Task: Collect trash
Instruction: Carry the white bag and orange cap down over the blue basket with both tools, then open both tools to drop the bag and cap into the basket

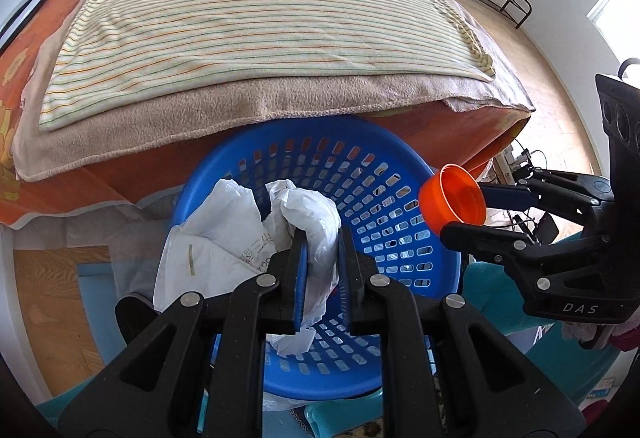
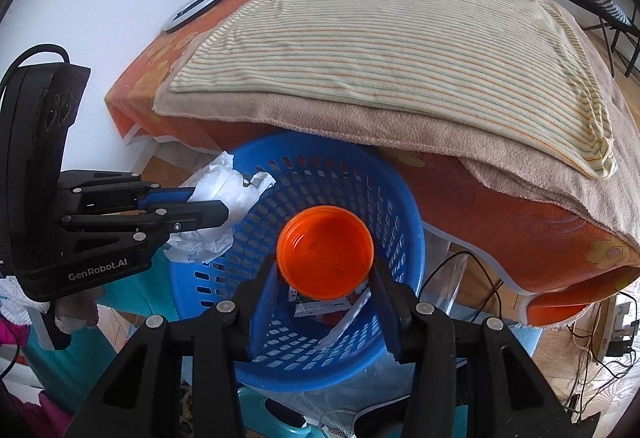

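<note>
Left wrist view: left gripper (image 1: 322,238) nipped nearly closed on white plastic bag (image 1: 224,234), over blue basket (image 1: 400,238); best released only once centred above the opening.

Right wrist view: right gripper (image 2: 326,278) clamping orange cap (image 2: 325,252) by its rim above the basket (image 2: 404,206); ready to open straight down.

Counted here: two tools, the left tool (image 1: 322,238) at 6 o'clock and the right tool (image 2: 325,278), one blue basket (image 1: 400,158), one orange cap (image 2: 325,252), one crumpled white bag (image 1: 224,234) and one striped cloth (image 1: 248,18) at 12 o'clock.
</note>
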{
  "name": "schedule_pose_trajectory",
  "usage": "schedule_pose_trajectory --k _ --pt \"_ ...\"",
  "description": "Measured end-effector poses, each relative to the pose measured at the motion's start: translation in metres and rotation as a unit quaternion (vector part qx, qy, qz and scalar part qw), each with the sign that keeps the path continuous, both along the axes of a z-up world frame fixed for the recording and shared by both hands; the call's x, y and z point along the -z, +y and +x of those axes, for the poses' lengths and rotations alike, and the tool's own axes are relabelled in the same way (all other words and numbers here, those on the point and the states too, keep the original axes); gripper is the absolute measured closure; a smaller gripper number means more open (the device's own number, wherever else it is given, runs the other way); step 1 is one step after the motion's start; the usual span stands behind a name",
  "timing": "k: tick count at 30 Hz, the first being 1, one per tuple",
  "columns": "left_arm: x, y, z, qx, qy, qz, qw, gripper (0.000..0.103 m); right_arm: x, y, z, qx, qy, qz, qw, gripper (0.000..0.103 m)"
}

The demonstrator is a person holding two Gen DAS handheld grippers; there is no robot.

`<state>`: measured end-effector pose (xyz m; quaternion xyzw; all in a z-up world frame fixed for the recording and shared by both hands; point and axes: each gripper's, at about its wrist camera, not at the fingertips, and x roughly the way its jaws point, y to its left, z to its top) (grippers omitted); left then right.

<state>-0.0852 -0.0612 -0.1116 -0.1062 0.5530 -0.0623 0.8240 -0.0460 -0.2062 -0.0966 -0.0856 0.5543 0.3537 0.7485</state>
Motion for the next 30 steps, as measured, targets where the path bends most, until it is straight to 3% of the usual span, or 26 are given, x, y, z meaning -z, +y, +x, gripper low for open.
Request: schedule_pose_trajectory --k 16,20,30 --pt "0.006 0.006 0.005 -0.020 0.008 0.001 0.9998 0.087 0.008 0.000 0.001 0.010 0.025 0.007 1.000 0.055" --pt "0.005 0.009 0.004 -0.027 0.006 0.004 0.9996 0.082 0.005 -0.002 0.001 0.013 0.017 0.008 1.000 0.041" --pt "0.005 0.010 0.003 -0.029 0.007 0.004 0.9995 0.081 0.005 -0.003 0.001 0.012 0.010 0.000 1.000 0.038"
